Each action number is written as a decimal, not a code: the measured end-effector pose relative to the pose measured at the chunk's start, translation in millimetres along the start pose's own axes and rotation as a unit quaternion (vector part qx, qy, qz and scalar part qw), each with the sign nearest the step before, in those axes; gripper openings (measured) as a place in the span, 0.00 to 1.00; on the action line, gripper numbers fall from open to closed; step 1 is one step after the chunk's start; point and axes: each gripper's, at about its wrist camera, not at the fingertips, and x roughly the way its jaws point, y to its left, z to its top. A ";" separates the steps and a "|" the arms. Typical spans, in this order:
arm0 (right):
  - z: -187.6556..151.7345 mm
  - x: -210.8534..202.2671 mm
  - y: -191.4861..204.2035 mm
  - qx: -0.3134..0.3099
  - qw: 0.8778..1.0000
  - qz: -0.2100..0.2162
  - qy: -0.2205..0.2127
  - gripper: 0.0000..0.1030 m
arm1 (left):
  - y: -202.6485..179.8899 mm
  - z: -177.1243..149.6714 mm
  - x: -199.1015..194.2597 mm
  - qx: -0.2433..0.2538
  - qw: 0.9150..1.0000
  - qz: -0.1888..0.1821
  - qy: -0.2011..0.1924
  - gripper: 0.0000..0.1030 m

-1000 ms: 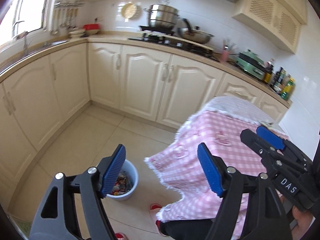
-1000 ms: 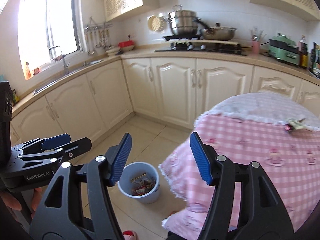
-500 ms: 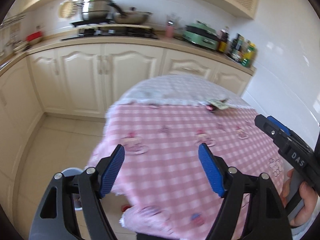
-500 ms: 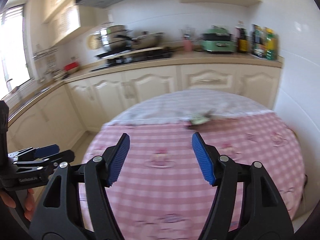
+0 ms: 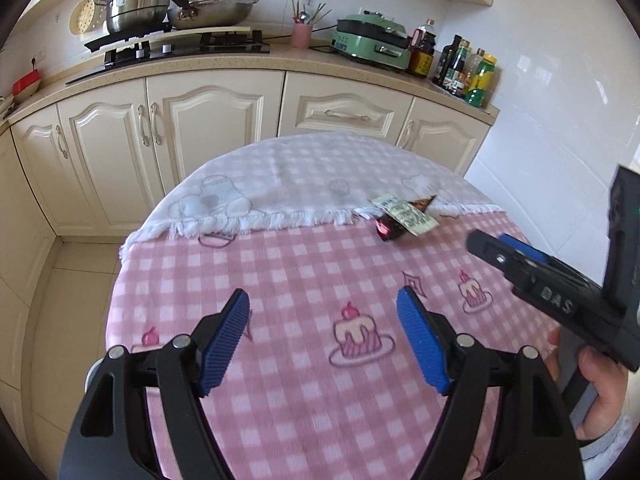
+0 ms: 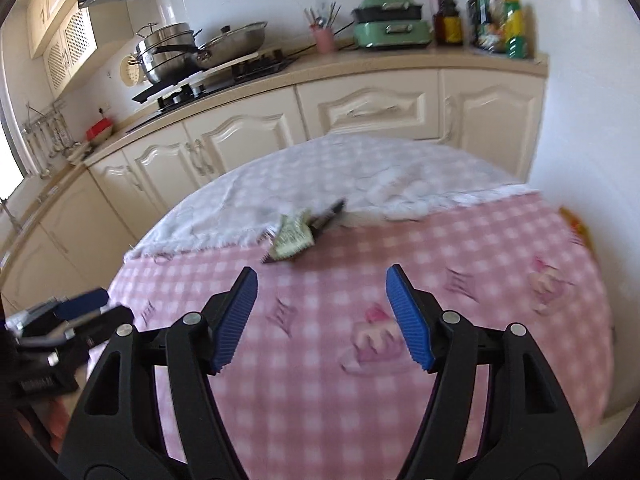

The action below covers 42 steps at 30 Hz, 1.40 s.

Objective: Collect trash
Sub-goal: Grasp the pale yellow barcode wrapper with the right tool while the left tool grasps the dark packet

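**Wrappers on the far side, both grippers empty**

While the trash lies out of reach across the bench (image 5: 224,280), you are in the approach step, as I judge it: nothing has been picked up yet. The task's thing is a small cluster of wrappers (image 5: 404,218), a dark packet with a red end and a pale printed slip lying over it. It sits right where the fringed edge of the white cloth (image 5: 280,184) meets the pink checked cloth (image 5: 304,264), toward the far right of the bench from the left camera. From the right camera the same wrappers (image 6: 296,236) show ahead and a little left of centre, blurred.

Your left gripper (image 5: 323,336) hangs above the pink cloth with its blue fingers (image 5: 226,336) spread wide, nothing between them and nothing touching them. Your right gripper (image 6: 322,318) is the same: fingers (image 6: 408,318) wide apart, empty, well short of the wrappers. In the left view it shows as a black body off to the right, nearer the trash than the left one is.

The next move probably calls for carrying the right gripper forward and down until the fingers straddle the cluster, then closing. The pieces are thin and flat, so come in low, and take care not to pinch up the fringe with them. Whether both pieces will lift in one grab I cannot tell.
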 end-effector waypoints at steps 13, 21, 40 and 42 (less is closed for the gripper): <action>22.1 69.8 -8.5 0.040 0.995 0.059 0.065 0.08 | -4.8 19.8 35.3 0.001 1.000 -0.004 0.012 0.72; 21.7 24.1 -16.6 -0.018 1.000 -0.003 -0.002 0.05 | -43.1 27.8 66.4 0.035 0.999 -0.034 0.018 0.72; 5.6 17.6 -57.5 0.010 0.999 -0.028 0.013 0.05 | -104.1 36.8 144.7 0.107 0.992 -0.032 0.057 0.15; 6.1 14.9 -51.4 0.004 1.000 -0.024 0.011 0.05 | -97.6 34.9 135.9 0.091 0.994 -0.036 0.054 0.15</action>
